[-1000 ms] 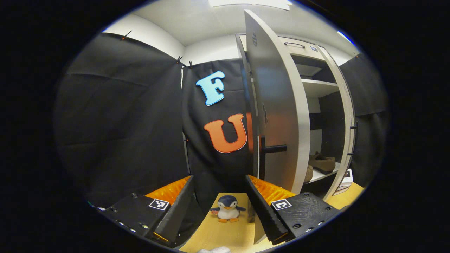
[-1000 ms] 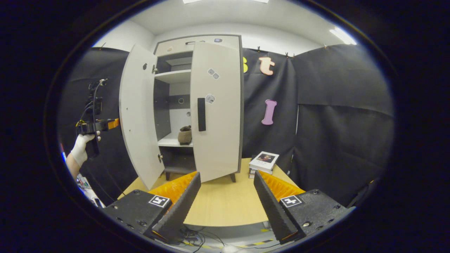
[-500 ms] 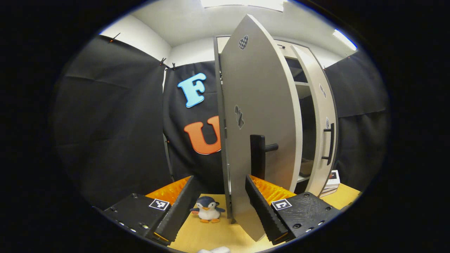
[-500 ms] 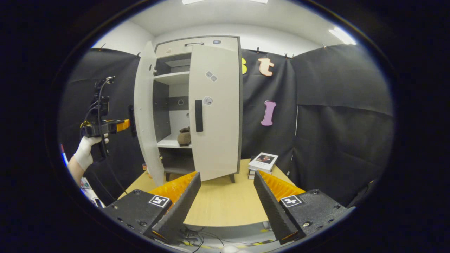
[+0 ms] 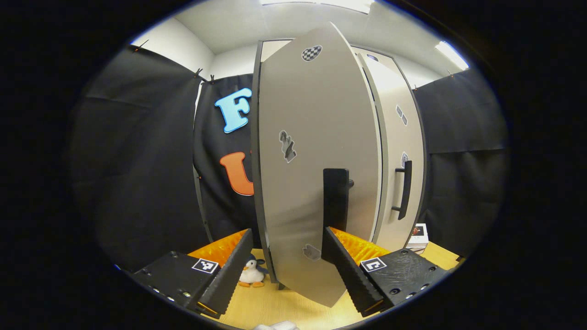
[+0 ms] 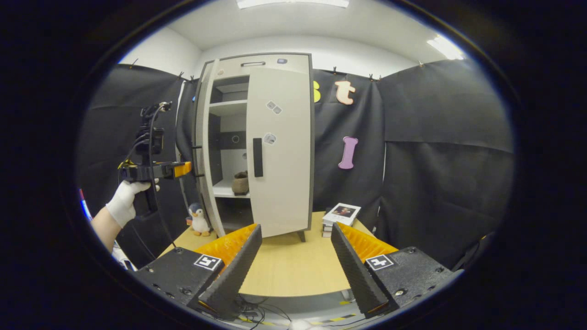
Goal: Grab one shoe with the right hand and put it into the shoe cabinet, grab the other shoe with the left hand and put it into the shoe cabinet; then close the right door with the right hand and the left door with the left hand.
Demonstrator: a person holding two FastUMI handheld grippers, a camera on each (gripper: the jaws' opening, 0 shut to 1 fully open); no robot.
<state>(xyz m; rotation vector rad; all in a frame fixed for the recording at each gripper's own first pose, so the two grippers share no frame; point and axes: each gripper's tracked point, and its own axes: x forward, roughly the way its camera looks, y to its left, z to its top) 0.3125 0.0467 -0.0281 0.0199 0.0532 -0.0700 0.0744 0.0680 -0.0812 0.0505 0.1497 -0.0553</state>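
The white shoe cabinet [image 6: 257, 64] stands on the table. Its right door [image 6: 280, 151] is shut. Its left door [image 5: 312, 151] stands partly open, edge-on in the right gripper view, with its outer face close in front of my left gripper [image 5: 286, 270]. That gripper is open, and its right finger [image 5: 346, 275] sits just below the door's black handle [image 5: 336, 199]. In the right gripper view a gloved hand [image 6: 123, 201] holds the left gripper [image 6: 182, 168] against that door. A brown shoe [image 6: 240, 182] rests on the shelf inside. My right gripper [image 6: 293, 266] hangs open over the table's front edge.
A toy penguin [image 6: 198, 219] stands on the wooden table [image 6: 284, 270] by the cabinet's left foot. A stack of books [image 6: 341, 214] lies right of the cabinet. Cables hang below the table's front edge.
The left door has swung a long way toward shut, with the left gripper following it to the right. The opening into the cabinet has narrowed. The right gripper has barely moved.
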